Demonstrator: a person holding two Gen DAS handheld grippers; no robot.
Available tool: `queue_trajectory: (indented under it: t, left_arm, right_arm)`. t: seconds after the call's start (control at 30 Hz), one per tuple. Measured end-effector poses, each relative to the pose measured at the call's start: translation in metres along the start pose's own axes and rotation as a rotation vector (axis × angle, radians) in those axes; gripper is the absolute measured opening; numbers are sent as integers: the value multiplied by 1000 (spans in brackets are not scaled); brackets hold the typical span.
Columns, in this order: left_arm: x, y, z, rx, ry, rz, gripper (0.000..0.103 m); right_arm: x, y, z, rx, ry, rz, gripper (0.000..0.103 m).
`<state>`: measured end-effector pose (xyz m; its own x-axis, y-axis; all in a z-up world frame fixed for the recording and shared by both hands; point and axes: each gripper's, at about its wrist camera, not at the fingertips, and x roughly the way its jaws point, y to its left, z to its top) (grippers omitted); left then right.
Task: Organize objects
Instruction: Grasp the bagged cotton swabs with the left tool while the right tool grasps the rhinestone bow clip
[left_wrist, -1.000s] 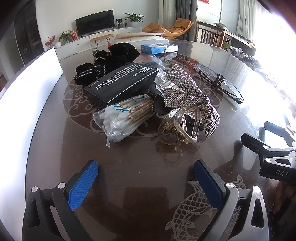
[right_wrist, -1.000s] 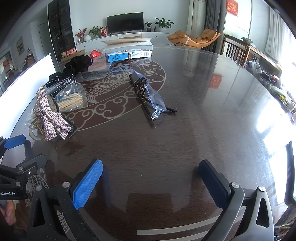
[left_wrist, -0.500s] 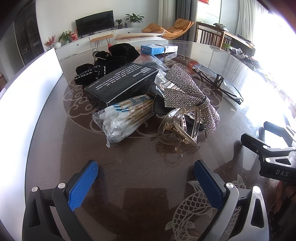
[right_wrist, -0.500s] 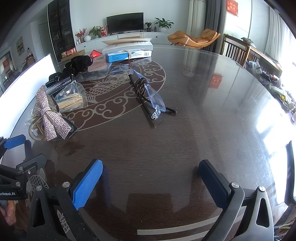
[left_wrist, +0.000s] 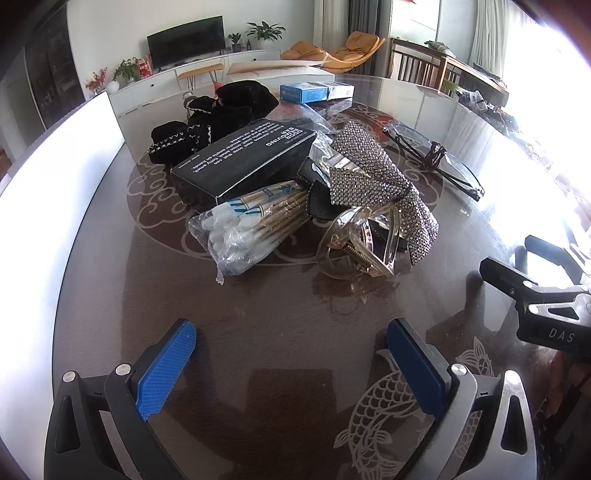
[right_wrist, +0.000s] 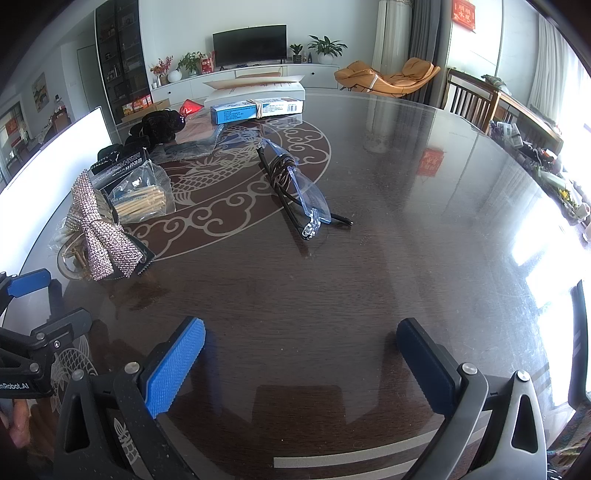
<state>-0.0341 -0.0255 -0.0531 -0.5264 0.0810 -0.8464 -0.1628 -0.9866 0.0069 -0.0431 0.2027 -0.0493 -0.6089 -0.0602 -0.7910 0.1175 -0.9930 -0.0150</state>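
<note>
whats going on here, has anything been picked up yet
Nothing is held yet. A person holds two grippers low over the dark table. The left gripper is open, facing a pile: bag of cotton swabs, clear hair claw, rhinestone bow, black box. The right gripper is open too, with the glasses lying ahead.

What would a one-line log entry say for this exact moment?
left claw: open, empty | right claw: open, empty | hair clip, cotton swabs, glasses: on table, untouched
</note>
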Motion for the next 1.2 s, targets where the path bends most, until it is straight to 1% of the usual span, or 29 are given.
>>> queue_trajectory:
  t: [0.1, 0.2, 0.23, 0.33, 0.4, 0.47, 0.57, 0.63, 0.67, 0.7, 0.73, 0.77, 0.8, 0.83, 0.87, 0.97, 1.07, 1.1, 1.13, 1.2]
  left_arm:
    - [-5, 5, -8, 25, 6, -16, 103]
    - [-10, 11, -17, 48, -6, -31, 103]
    - [-11, 14, -19, 47, -6, -30, 103]
    - [-11, 27, -17, -1, 20, -5, 103]
    - [-12, 37, -8, -21, 8, -14, 103]
    - [-11, 43, 8, -21, -15, -4, 103]
    - [1, 40, 34, 35, -33, -22, 103]
    - [15, 30, 48, 94, -29, -2, 103]
    - [20, 24, 53, 118, -30, 0, 99]
    - [23, 18, 57, 132, -32, -14, 80]
    - [26, 13, 61, 133, -10, -22, 71]
    - [28, 12, 62, 123, 0, -28, 59]
    - [27, 12, 62, 98, -6, -66, 45]
    - [24, 12, 60, 78, -8, -84, 40]
    - [21, 11, 56, 57, -8, -87, 36]
    - [4, 11, 31, -23, 8, -89, 36]
    - [-16, 9, 0, -35, 16, -75, 38]
    - [-21, 9, -7, -34, 23, -81, 42]
    - [-24, 9, -11, -34, 30, -90, 47]
    - [-26, 14, -10, -46, 23, -104, 75]
  right_arm:
    - [0, 0, 0, 0, 0, 0, 103]
    - [0, 0, 0, 0, 0, 0, 103]
    - [0, 0, 0, 0, 0, 0, 103]
    - [0, 0, 0, 0, 0, 0, 103]
    - [0, 0, 0, 0, 0, 0, 103]
    - [0, 0, 0, 0, 0, 0, 103]
    - [0, 0, 0, 0, 0, 0, 103]
    - [0, 0, 0, 0, 0, 0, 103]
    - [0, 0, 0, 0, 0, 0, 103]
    - [0, 0, 0, 0, 0, 1, 103]
    - [0, 0, 0, 0, 0, 2, 103]
    - [0, 0, 0, 0, -1, 2, 103]
    - [0, -1, 0, 0, 0, 3, 103]
    - [-1, -1, 0, 0, 0, 3, 103]
    - [-1, -1, 0, 0, 0, 3, 103]
    - [-1, -1, 0, 0, 0, 3, 103]
    - [-1, -1, 0, 0, 0, 3, 103]
    - [-1, -1, 0, 0, 0, 3, 103]
    - [-1, -1, 0, 0, 0, 3, 103]
    - [-1, -1, 0, 1, 0, 3, 103]
